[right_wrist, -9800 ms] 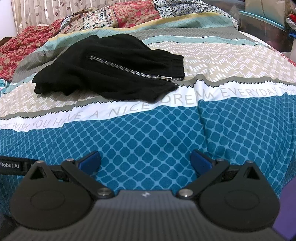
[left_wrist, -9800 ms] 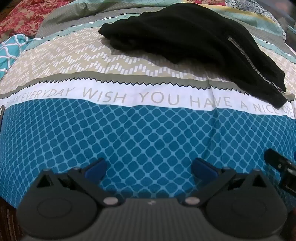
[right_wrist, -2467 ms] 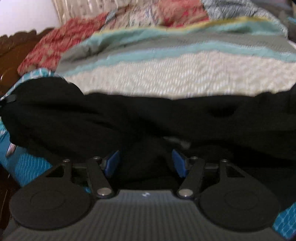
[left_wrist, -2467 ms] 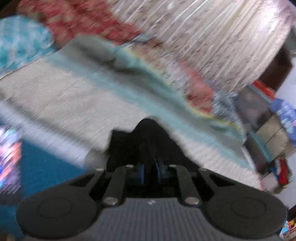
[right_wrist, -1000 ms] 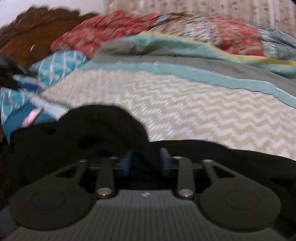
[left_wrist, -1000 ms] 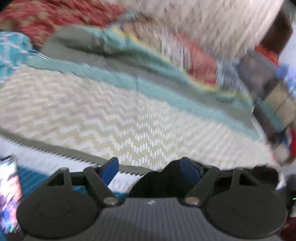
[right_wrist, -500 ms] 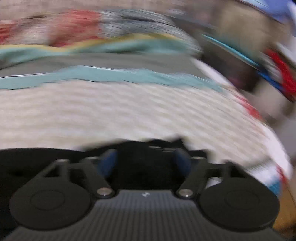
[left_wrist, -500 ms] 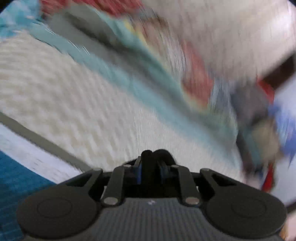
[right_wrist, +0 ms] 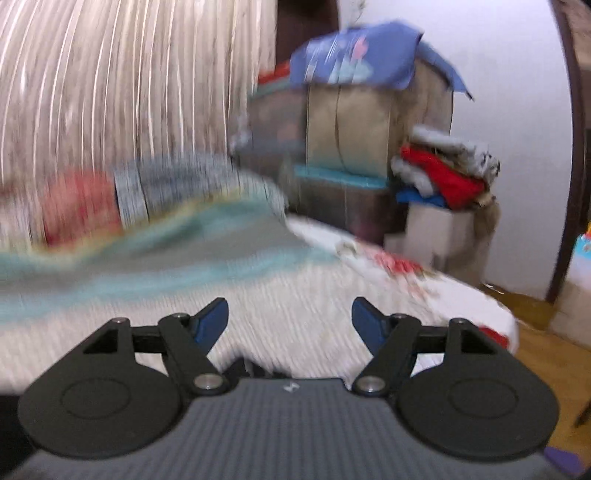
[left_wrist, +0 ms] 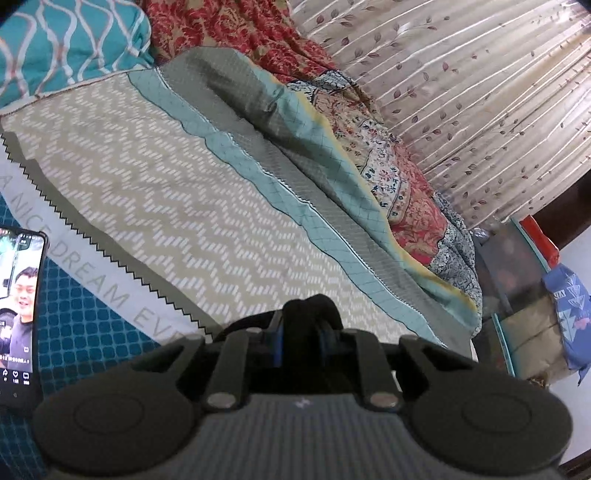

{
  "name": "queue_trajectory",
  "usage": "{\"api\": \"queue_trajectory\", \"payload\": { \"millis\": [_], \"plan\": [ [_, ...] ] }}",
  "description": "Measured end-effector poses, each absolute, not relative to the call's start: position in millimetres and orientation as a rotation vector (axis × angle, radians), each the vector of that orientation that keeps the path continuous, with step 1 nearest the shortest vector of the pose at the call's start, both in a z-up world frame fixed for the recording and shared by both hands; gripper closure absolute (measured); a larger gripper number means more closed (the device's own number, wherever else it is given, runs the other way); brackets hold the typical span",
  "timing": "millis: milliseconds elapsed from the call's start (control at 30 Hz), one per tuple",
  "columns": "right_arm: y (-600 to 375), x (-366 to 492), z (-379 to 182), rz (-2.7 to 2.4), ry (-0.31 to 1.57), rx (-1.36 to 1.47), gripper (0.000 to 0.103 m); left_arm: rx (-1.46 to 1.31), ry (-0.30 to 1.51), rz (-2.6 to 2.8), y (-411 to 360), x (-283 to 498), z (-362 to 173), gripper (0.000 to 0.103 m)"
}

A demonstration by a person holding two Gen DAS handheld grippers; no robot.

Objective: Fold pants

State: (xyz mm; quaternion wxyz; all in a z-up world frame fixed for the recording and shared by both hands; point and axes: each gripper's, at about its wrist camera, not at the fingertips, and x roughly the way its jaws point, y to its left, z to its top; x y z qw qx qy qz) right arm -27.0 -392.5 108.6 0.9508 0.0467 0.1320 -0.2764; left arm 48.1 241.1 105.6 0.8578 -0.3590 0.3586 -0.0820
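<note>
L claw (left_wrist: 300, 341) – clamped on pants (left_wrist: 308, 314)

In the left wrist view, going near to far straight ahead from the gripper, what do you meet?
left gripper shut on a bunch of the black pants → beige zigzag band of the bedspread → teal and grey bands → red floral quilt → leaf-print curtain.

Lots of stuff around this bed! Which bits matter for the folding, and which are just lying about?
For the job: black pants, pinched in the left gripper; the open right gripper; the bedspread underneath.

Just lying about: phone, curtain, teal pillow, clothes pile.
</note>
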Motion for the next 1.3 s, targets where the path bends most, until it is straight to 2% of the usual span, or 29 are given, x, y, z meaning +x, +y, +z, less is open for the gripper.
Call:
{"api": "queue_trajectory", "payload": {
  "millis": [33, 100, 233, 267, 333, 367, 433, 633, 700, 733, 767, 800, 933, 1067, 1133, 1300],
  "plan": [
    [-398.2, -15.7, 114.8, -0.532, 0.282, 0.118, 0.026, -0.753, 0.751, -0.174, 240.5, 46.9, 106.9, 0.088],
    [-410.5, 18.2, 110.2, -0.439, 0.448, 0.131, 0.026, -0.750, 0.751, -0.181, 241.7, 52.4, 107.2, 0.088],
    [-431.1, 83.8, 66.1, -0.344, 0.717, 0.095, 0.026, -0.747, 0.759, -0.174, 241.7, 55.7, 106.5, 0.088],
    [-433.6, 96.0, 55.1, -0.332, 0.801, 0.072, 0.040, -0.747, 0.762, -0.171, 241.9, 56.8, 106.8, 0.088],
    [-434.0, 106.9, 35.8, -0.293, 0.929, 0.014, 0.085, -0.740, 0.762, -0.171, 242.0, 58.7, 108.9, 0.088],
    [-432.4, 106.3, 36.2, -0.272, 0.927, -0.016, 0.090, -0.729, 0.759, -0.170, 241.5, 60.2, 111.3, 0.088],
    [-432.9, 105.2, 55.9, -0.251, 0.834, -0.028, 0.092, -0.714, 0.743, -0.174, 243.3, 67.2, 116.9, 0.088],
    [-458.7, 145.3, 140.5, -0.320, 0.484, 0.161, 0.091, -0.749, 0.653, -0.150, 244.7, 115.7, 134.6, 0.090],
    [-454.5, 171.7, 152.4, -0.370, 0.424, 0.159, 0.088, -0.723, 0.639, -0.125, 232.7, 145.1, 129.9, 0.088],
    [-453.3, 184.8, 151.3, -0.400, 0.412, 0.161, 0.071, -0.705, 0.637, -0.098, 224.8, 160.2, 123.8, 0.085],
    [-453.7, 200.9, 147.2, -0.430, 0.411, 0.158, 0.033, -0.682, 0.648, -0.064, 216.4, 176.0, 115.2, 0.075],
    [-451.6, 212.5, 139.5, -0.457, 0.441, 0.143, 0.020, -0.645, 0.686, -0.022, 207.4, 191.3, 104.4, 0.068],
    [-432.5, 196.3, 111.1, -0.405, 0.498, 0.143, 0.026, -0.638, 0.822, 0.024, 196.4, 201.2, 72.7, 0.067],
    [-429.7, 142.5, 86.5, -0.296, 0.544, 0.175, 0.027, -0.599, 0.811, 0.002, 206.2, 157.4, 72.0, 0.053],
    [-438.2, 113.8, 78.7, -0.293, 0.556, 0.218, 0.029, -0.596, 0.820, 0.018, 217.0, 136.1, 73.4, 0.051],
    [-461.5, 44.6, 70.8, -0.416, 0.522, 0.352, 0.030, -0.646, 0.821, 0.040, 240.3, 80.0, 75.3, 0.040]
  ]
}}
